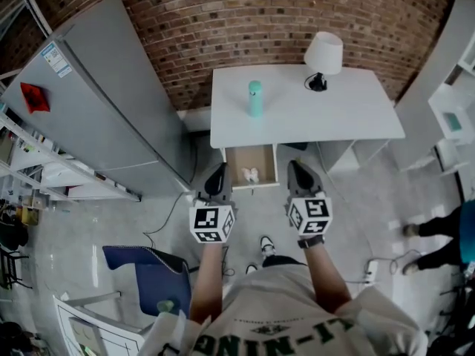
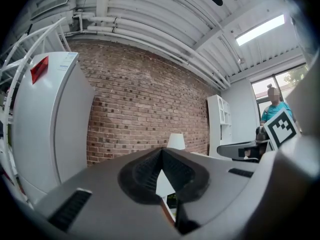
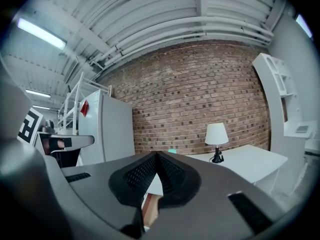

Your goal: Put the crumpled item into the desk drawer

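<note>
The desk drawer [image 1: 234,170] stands pulled out under the white desk [image 1: 297,117], and a crumpled white item [image 1: 251,174] lies inside it. My left gripper [image 1: 217,171] hovers just left of the drawer's front, shut and with nothing in it. To the drawer's right my right gripper [image 1: 297,167] is also shut and empty. In the left gripper view the jaws [image 2: 161,151] meet at their tips with nothing between them. The right gripper view shows its gripper [image 3: 156,155] closed the same way. Both point level toward the brick wall.
A teal bottle [image 1: 254,99] and a white lamp [image 1: 323,54] stand on the desk. A grey fridge [image 1: 96,102] is at the left, a white shelf unit [image 1: 456,117] at the right. A blue chair [image 1: 152,273] sits behind my left side. A person [image 1: 445,236] stands at the right edge.
</note>
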Demonstrator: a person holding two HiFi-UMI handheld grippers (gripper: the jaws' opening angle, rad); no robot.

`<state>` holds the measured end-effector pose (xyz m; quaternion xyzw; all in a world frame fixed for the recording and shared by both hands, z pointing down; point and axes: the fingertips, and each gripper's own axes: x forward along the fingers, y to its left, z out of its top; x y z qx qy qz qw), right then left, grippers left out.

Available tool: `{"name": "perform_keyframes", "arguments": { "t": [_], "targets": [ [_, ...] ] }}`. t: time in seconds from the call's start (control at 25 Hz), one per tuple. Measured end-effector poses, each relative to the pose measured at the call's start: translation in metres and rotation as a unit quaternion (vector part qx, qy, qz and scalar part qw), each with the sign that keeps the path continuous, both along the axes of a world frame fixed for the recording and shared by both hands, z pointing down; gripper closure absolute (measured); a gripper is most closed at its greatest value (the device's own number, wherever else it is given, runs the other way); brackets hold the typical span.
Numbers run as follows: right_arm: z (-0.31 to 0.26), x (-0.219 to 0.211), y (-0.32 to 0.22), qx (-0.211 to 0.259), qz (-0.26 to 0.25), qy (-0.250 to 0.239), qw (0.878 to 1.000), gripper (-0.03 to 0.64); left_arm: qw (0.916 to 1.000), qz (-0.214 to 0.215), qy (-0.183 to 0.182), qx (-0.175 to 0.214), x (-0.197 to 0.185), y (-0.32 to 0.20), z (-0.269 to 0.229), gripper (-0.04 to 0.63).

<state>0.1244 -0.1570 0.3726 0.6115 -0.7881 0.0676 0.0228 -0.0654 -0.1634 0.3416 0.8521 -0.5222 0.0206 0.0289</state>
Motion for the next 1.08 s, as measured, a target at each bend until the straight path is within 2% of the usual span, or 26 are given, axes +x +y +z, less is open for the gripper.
{"name": "perform_keyframes", "arguments": {
  "t": [0.2, 0.48, 1.08],
  "targets": [
    [0.001, 0.004, -0.003, 0.002, 0.016, 0.016, 1.0, 0.614, 0.9999, 0.006, 0.011, -0.001, -0.002, 0.001, 0.006, 0.598],
    [-0.006, -0.008, -0.01, 0.011, 0.003, 0.01, 1.0, 0.614, 1.0, 0.002, 0.007, -0.005, -0.01, -0.006, 0.011, 0.598],
    [0.006, -0.012, -0.05, -0.004, -0.002, 0.007, 1.0, 0.614, 0.9998, -0.006, 0.005, -0.018, -0.021, -0.046, 0.02, 0.598]
  ]
}}
